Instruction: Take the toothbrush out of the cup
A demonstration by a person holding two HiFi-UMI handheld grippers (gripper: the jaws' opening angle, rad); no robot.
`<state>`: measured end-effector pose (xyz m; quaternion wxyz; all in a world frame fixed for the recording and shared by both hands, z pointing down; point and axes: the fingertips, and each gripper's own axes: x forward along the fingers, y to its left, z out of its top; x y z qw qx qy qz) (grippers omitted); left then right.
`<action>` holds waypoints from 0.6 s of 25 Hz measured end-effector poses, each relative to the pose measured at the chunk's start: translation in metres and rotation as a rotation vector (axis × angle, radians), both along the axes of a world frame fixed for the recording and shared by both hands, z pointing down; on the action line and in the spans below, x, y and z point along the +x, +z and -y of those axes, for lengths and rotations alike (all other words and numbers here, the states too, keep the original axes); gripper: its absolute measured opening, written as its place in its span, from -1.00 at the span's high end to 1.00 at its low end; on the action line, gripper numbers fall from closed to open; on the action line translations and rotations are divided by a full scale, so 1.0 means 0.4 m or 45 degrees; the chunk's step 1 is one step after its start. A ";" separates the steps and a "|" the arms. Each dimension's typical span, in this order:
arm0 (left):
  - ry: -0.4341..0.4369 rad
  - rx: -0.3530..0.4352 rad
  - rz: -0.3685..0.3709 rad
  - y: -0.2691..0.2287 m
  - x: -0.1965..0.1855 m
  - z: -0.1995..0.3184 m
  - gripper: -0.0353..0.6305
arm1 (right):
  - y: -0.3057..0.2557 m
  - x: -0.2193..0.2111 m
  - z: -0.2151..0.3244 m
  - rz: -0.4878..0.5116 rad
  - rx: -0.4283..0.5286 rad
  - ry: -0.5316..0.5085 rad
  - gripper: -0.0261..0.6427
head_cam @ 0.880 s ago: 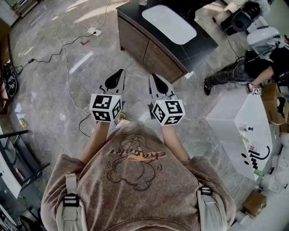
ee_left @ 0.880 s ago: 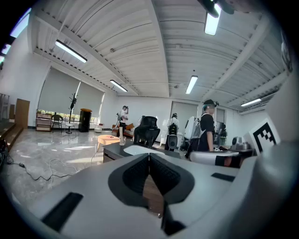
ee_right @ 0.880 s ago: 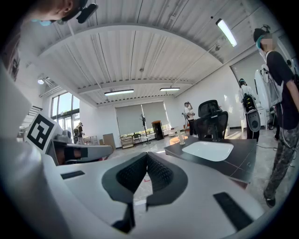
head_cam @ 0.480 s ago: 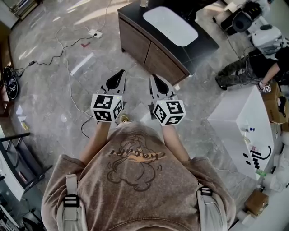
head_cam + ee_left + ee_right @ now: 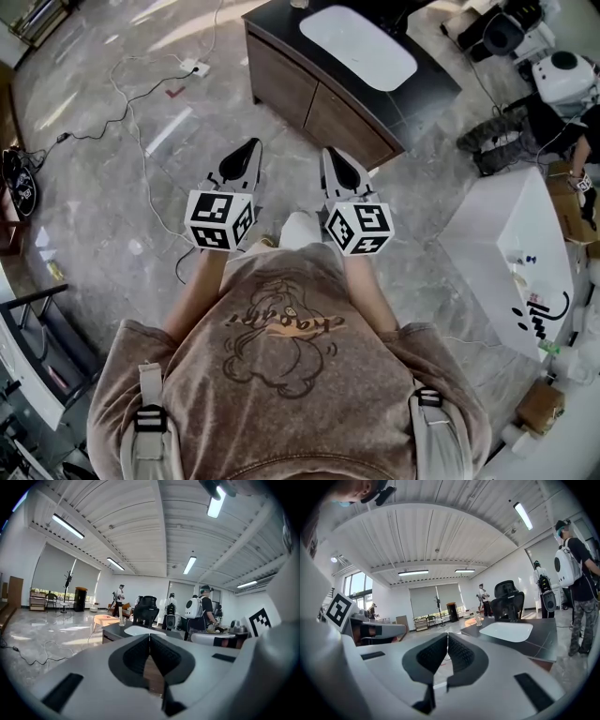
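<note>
A small clear cup [image 5: 122, 619] stands on the far corner of a dark cabinet top [image 5: 427, 89], beside a white basin [image 5: 358, 45]. In the right gripper view the cup [image 5: 478, 619] shows again, and what stands in it is too small to make out. Both grippers hover over the floor in front of the cabinet, well short of the cup. My left gripper [image 5: 246, 155] is shut with nothing between its jaws, as its own view [image 5: 149, 637] shows. My right gripper [image 5: 334, 159] is shut and empty too, pads together [image 5: 447, 637].
The wooden cabinet front [image 5: 309, 103] faces me. Cables and a power strip [image 5: 195, 66] lie on the marble floor to the left. A white table [image 5: 506, 253] with small items stands at the right, with a person [image 5: 562, 122] and boxes beyond it. An office chair [image 5: 146, 609] stands behind the cabinet.
Both grippers have kept shut and nearly still, the right one drifting slightly rightward. My pale knee now shows between them. The person at the right has shifted toward the picture's edge.
</note>
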<state>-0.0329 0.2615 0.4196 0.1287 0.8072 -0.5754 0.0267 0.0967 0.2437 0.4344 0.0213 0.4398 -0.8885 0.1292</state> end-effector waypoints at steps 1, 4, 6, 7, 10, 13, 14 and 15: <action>-0.001 0.001 -0.004 0.002 -0.005 0.007 0.84 | 0.003 -0.002 0.005 -0.003 -0.003 0.002 0.87; 0.010 0.011 -0.003 0.002 -0.012 0.040 0.84 | 0.012 -0.013 0.035 -0.004 -0.011 0.010 0.87; 0.021 0.016 0.007 0.003 -0.016 0.068 0.84 | 0.012 -0.026 0.059 -0.004 -0.005 0.009 0.87; 0.024 0.016 0.009 0.003 -0.019 0.082 0.84 | 0.012 -0.033 0.072 -0.003 -0.002 0.004 0.87; 0.025 0.016 0.008 0.005 -0.028 0.132 0.84 | 0.018 -0.050 0.116 0.000 -0.007 -0.008 0.87; 0.026 0.006 0.006 0.015 -0.043 0.184 0.84 | 0.026 -0.064 0.165 -0.003 -0.013 -0.012 0.87; 0.025 0.001 0.006 0.019 -0.048 0.201 0.84 | 0.028 -0.069 0.182 -0.005 -0.014 -0.013 0.87; 0.024 -0.003 0.004 0.023 -0.053 0.217 0.84 | 0.031 -0.073 0.198 -0.006 -0.015 -0.014 0.87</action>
